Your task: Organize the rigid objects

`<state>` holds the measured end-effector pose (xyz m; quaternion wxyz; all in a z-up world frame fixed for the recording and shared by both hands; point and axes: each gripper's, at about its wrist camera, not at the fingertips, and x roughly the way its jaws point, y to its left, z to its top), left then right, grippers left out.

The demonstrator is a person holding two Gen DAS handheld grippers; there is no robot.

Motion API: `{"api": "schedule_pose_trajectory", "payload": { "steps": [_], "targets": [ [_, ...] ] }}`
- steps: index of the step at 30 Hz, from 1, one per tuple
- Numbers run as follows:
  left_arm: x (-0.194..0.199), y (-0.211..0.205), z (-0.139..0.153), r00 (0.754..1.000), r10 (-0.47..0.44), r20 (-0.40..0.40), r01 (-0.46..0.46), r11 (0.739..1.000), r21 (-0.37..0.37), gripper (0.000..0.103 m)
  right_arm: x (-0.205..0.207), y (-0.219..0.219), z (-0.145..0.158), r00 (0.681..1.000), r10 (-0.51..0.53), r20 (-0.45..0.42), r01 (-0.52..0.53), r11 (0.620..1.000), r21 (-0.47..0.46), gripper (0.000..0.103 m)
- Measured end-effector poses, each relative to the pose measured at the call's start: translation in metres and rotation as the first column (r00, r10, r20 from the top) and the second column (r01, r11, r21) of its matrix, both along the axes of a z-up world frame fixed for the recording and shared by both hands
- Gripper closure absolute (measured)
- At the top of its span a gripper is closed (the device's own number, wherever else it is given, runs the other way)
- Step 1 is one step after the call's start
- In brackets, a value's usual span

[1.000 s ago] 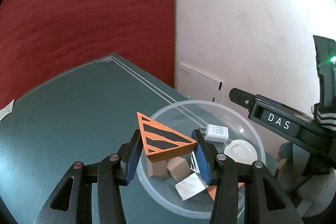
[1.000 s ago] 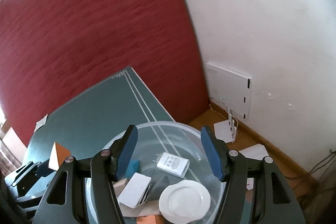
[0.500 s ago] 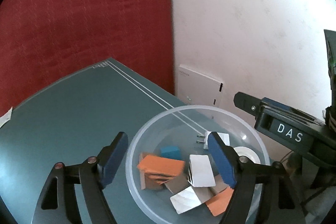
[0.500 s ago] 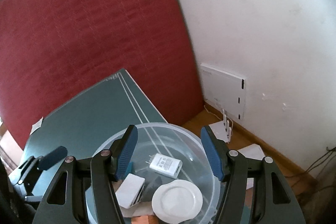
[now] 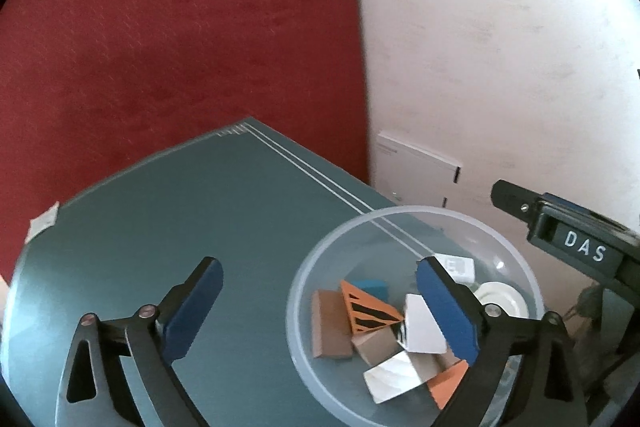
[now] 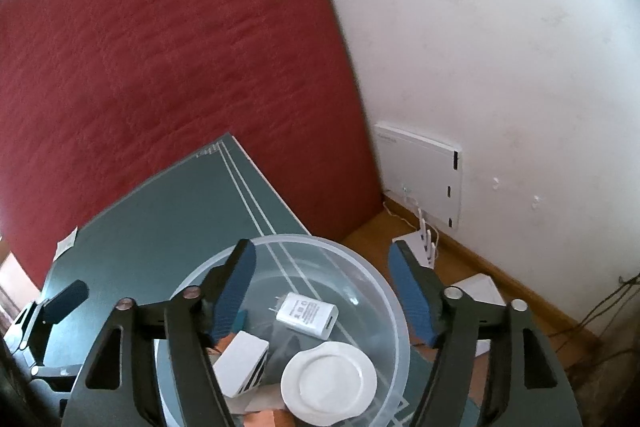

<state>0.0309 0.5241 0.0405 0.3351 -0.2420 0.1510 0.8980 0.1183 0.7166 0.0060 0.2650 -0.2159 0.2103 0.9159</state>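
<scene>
A clear plastic bowl (image 5: 298,283) sits near the right edge of the green table (image 5: 180,227). The orange triangle with black stripes (image 5: 368,311) lies in it among a brown block (image 5: 330,327), a blue block (image 5: 374,289), a white charger (image 5: 458,265), a white disc (image 5: 500,301) and white boxes. My left gripper (image 5: 318,269) hovers at the bowl's left rim; its jaws are opening wide and hold nothing. My right gripper (image 6: 322,251) hangs over the bowl (image 6: 296,239), above the charger (image 6: 308,315) and the disc (image 6: 328,379). Its jaws are opening too, with nothing gripped.
A red padded panel (image 5: 180,47) leans behind the table, beside a white wall with a white box (image 6: 420,171) on it. A router (image 6: 424,239) and papers lie on the wooden floor to the right. A paper scrap (image 5: 44,223) lies at the table's left edge.
The left gripper let go of the striped orange triangle, which now lies in the bowl. Its jaws spread wide and it drew off to the left. The right jaws widened a little.
</scene>
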Motion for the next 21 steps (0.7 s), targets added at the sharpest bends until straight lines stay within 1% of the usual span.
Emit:
{"api": "schedule_pose_trajectory", "payload": {
  "steps": [3,6,9,11,13,15,21],
  "targets": [
    [0.006,-0.004,0.004,1.0,0.015,-0.026,-0.015,1.0,-0.004,0.001,0.004,-0.001,0.003,1.0,-0.002,-0.007,0.002,1.0,-0.003,0.029],
    [0.005,-0.004,0.007,0.999,0.02,-0.043,-0.02,1.0,-0.001,0.001,0.006,0.0,0.004,1.0,-0.008,-0.015,0.008,1.0,-0.004,0.023],
    [0.008,-0.007,0.01,0.998,0.022,-0.059,-0.022,1.0,0.007,0.001,0.008,-0.001,0.005,1.0,-0.012,-0.019,0.012,1.0,-0.003,0.02],
    [0.011,-0.009,0.011,0.997,0.025,-0.067,-0.024,1.0,0.011,0.001,0.008,-0.002,0.004,1.0,-0.017,-0.018,0.017,1.0,0.0,0.015],
    [0.012,-0.009,0.011,0.997,0.025,-0.073,-0.025,1.0,0.014,0.001,0.009,-0.002,0.005,1.0,-0.021,-0.019,0.021,1.0,0.001,0.008],
    [0.009,-0.008,0.011,0.997,0.027,-0.078,-0.026,1.0,0.015,0.001,0.01,-0.003,0.005,0.999,-0.027,-0.02,0.027,1.0,0.009,0.005],
    [0.014,-0.016,0.018,0.995,0.038,-0.097,-0.035,0.999,0.028,0.001,0.017,-0.014,0.008,0.998,-0.055,-0.026,0.056,0.998,0.038,0.002]
  ]
}}
